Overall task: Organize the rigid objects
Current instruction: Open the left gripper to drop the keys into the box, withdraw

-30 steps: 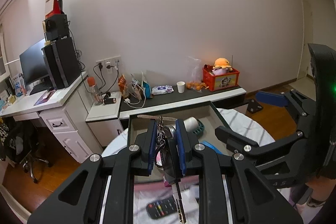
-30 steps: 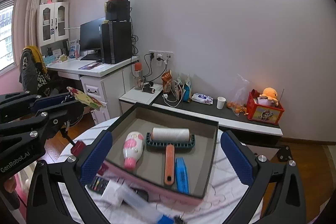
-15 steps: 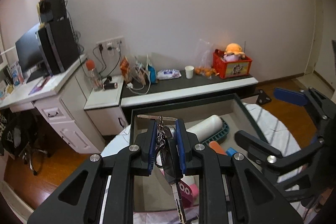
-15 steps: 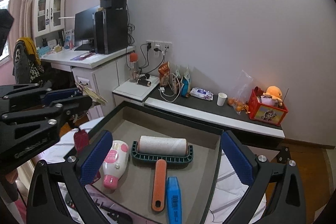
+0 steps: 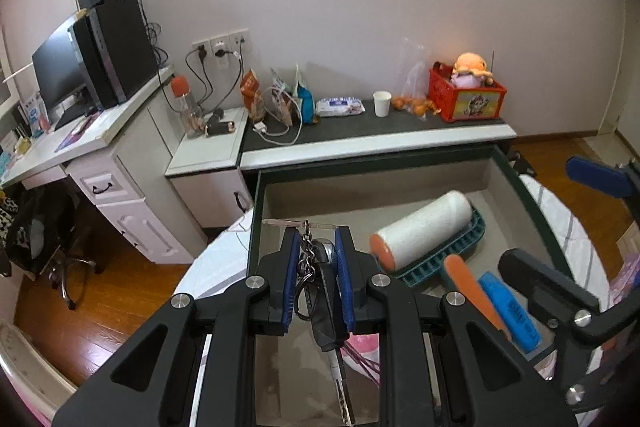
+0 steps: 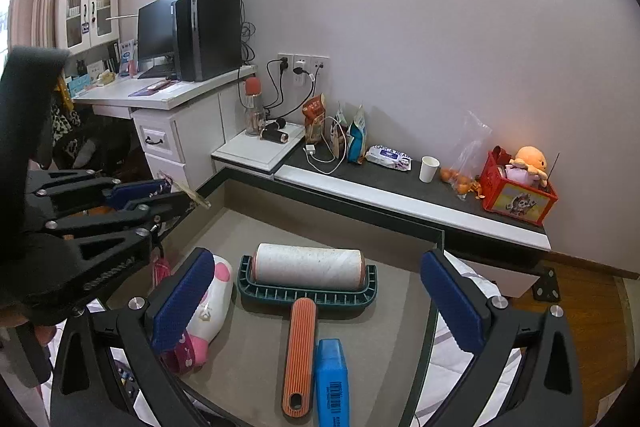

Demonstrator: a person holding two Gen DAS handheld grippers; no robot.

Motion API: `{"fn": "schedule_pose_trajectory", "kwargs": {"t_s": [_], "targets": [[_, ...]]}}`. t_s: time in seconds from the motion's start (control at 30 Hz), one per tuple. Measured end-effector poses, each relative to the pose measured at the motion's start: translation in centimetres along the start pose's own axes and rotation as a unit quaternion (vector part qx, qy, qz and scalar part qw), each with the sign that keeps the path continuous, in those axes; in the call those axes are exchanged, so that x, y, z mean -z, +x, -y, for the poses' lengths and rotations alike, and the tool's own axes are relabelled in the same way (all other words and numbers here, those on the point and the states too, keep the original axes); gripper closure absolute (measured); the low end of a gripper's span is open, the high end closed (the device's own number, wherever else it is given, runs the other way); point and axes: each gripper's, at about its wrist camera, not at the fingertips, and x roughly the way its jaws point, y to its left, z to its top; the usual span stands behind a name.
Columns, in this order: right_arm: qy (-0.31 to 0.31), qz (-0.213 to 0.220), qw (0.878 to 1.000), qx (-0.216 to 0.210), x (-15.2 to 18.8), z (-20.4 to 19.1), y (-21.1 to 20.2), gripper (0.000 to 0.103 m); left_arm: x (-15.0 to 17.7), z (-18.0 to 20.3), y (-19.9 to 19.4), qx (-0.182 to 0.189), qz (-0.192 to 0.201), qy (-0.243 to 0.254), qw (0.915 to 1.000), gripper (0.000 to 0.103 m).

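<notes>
My left gripper [image 5: 317, 245] is shut on a bunch of keys [image 5: 320, 291] with a black fob and holds it above the left part of the grey tray [image 5: 360, 167]. It also shows at the left of the right wrist view [image 6: 160, 193]. In the tray lie a lint roller [image 6: 308, 267] with an orange handle on a green base, a blue box [image 6: 331, 383] and a pink and white bottle [image 6: 210, 307]. My right gripper [image 6: 316, 301] is open and empty above the tray's near side.
The tray sits on a round table with a white cloth [image 5: 568, 223]. Behind it runs a low dark shelf [image 6: 380, 183] with a paper cup, snack bags, wipes and a red toy box. A white desk [image 6: 168, 99] with a computer stands to the left.
Both grippers have moved forward over the tray. The left gripper has carried the keys over the tray's left part. The right gripper has stayed open.
</notes>
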Motion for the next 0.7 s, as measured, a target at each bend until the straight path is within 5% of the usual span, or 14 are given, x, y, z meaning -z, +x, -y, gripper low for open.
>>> {"fn": "schedule_pose_trajectory", "kwargs": {"t_s": [0.4, 0.57, 0.7], "targets": [[0.002, -0.003, 1.0, 0.001, 0.3, 0.1, -1.0, 0.0, 0.4, 0.0, -2.2, -0.015, 0.01, 0.005, 0.9998, 0.07], [0.001, 0.009, 1.0, 0.005, 0.2, -0.1, -3.1, 0.0, 0.5, 0.0, -5.5, -0.023, 0.032, 0.003, 0.9992, 0.056], [0.0, 0.024, 1.0, 0.008, 0.2, -0.5, -5.9, 0.0, 1.0, 0.3, -9.2, -0.035, 0.06, 0.005, 0.9976, 0.032]]}}
